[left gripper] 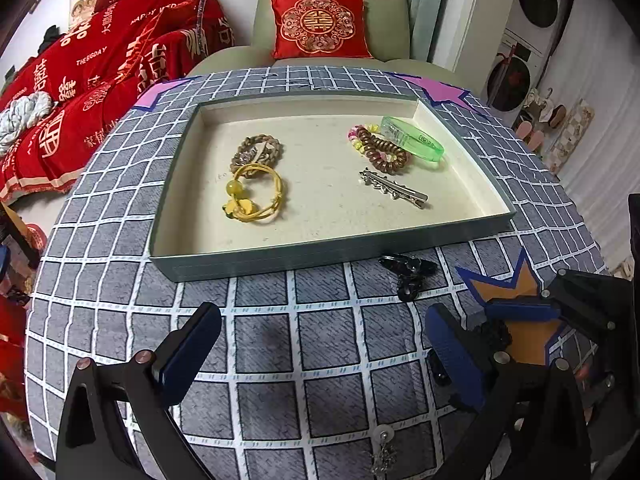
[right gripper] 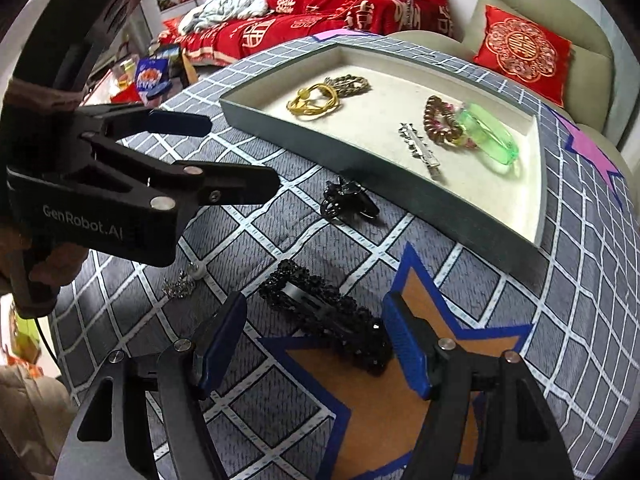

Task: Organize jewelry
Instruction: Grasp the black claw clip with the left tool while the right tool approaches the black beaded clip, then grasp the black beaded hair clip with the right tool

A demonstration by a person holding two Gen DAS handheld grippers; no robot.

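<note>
Jewelry, sorted part: a shallow grey tray [left gripper: 332, 258] with a cream lining sits on the checked tablecloth [left gripper: 280, 344]. Inside, at one side, a yellow cord bracelet [left gripper: 256, 194] overlaps a brown beaded bracelet [left gripper: 256, 152]. At the other side lie a brown coil hair tie [left gripper: 384, 150], a green translucent bangle [left gripper: 414, 140] and a silver hair clip [left gripper: 394, 190]. A pink-and-yellow piece beneath the coil is mostly covered; its kind cannot be told.

Unsorted part, on the cloth outside the tray: a small black claw clip [right gripper: 348, 200] just beside the tray's near wall; a black beaded barrette [right gripper: 332, 312] partly on an orange star sticker [right gripper: 420, 412]; a small silver earring [right gripper: 182, 282], too fine to make out.

Right gripper [right gripper: 316, 344]: jaws spread, straddling the barrette's near end, pads not touching it. In the left wrist view its arm hides most of the barrette.

Left gripper [left gripper: 316, 344]: jaws wide apart over bare cloth, holding nothing.
</note>
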